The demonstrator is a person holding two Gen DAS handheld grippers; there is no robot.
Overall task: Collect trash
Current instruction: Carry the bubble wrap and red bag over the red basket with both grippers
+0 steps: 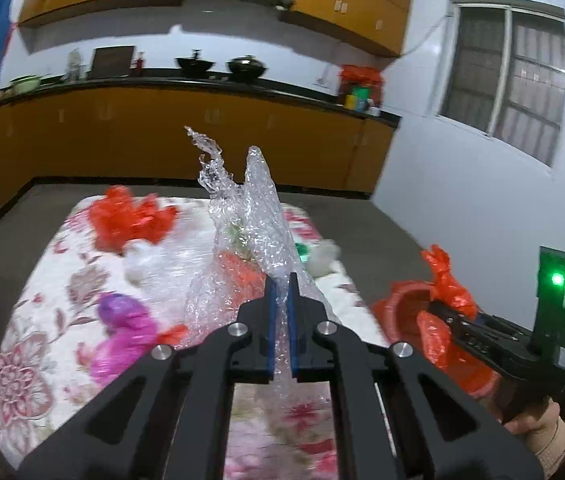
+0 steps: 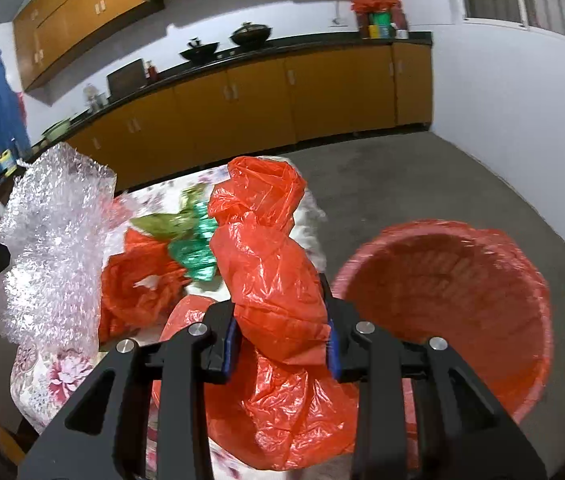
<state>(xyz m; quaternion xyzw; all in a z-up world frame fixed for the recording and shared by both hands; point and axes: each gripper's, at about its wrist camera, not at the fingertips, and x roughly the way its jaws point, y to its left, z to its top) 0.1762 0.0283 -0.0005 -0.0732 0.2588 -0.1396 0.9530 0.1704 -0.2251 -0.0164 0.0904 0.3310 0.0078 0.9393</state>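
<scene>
My left gripper (image 1: 281, 280) is shut on a sheet of clear bubble wrap (image 1: 242, 216) and holds it up above the floral-cloth table (image 1: 34, 328). The bubble wrap also shows in the right wrist view (image 2: 54, 240). My right gripper (image 2: 281, 312) is shut on a crumpled red plastic bag (image 2: 270, 248), held beside the table's right edge, next to the red bin (image 2: 462, 296). In the left wrist view the right gripper (image 1: 448, 312) with its red bag (image 1: 448, 280) is over the bin's rim (image 1: 398, 300).
On the table lie another red bag (image 1: 130, 216), a purple bag (image 1: 122, 328), white crumpled paper (image 1: 138, 264), green foil (image 2: 194, 248) and a red wrapper (image 2: 138, 284). Orange kitchen cabinets (image 2: 262, 96) and a grey floor (image 2: 422, 184) lie beyond.
</scene>
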